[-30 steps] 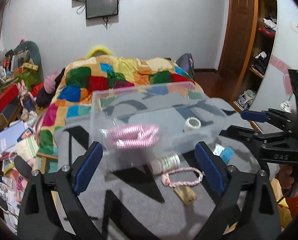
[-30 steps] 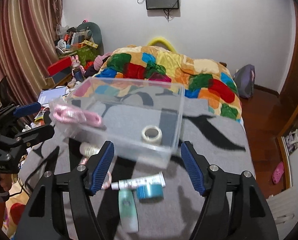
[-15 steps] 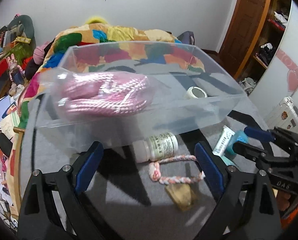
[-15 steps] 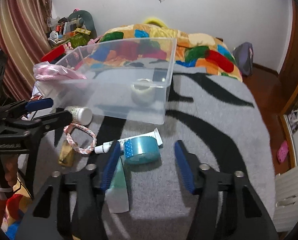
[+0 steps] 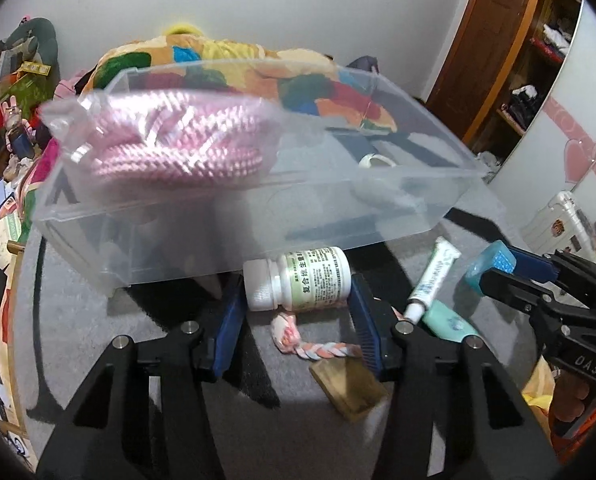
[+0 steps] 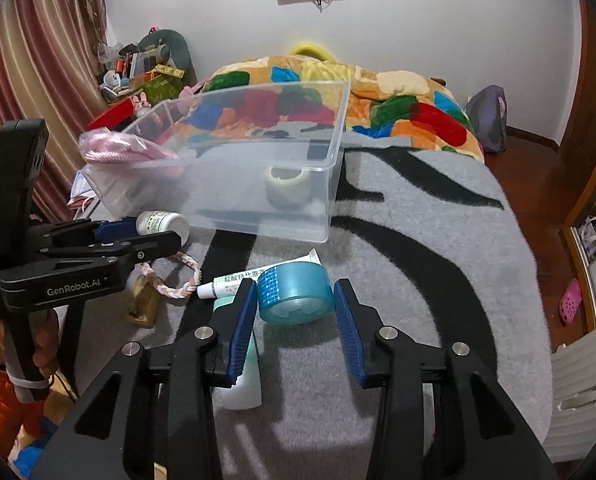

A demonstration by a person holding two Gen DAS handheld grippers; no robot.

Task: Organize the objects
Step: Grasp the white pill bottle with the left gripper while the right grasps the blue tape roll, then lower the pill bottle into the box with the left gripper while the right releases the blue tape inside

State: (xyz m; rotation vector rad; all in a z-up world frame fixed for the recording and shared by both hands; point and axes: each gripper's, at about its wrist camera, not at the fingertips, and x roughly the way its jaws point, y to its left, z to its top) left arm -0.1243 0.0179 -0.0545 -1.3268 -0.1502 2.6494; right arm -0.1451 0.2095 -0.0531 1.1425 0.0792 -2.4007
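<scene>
A clear plastic bin [image 5: 258, 216] [image 6: 258, 184] stands on the grey blanket, with a white tape roll [image 6: 289, 184] inside and a bagged pink rope [image 5: 178, 140] on its near-left rim. My left gripper [image 5: 296, 300] has its pads on both sides of a white pill bottle [image 5: 298, 278] lying in front of the bin; the jaws look closed against it. My right gripper [image 6: 294, 300] has its pads on both sides of a blue tape roll [image 6: 294, 292], closed to its width.
A braided cord [image 5: 318, 350] with a brass tag [image 5: 348, 388], a white tube [image 6: 254, 276] and a mint-green bottle [image 6: 242, 380] lie on the blanket [image 6: 418, 248]. A patchwork quilt [image 6: 398, 108] lies behind the bin. Clutter fills the left side of the room.
Both grippers have come down and forward. The left jaws have narrowed around the pill bottle and the right jaws around the blue tape roll.
</scene>
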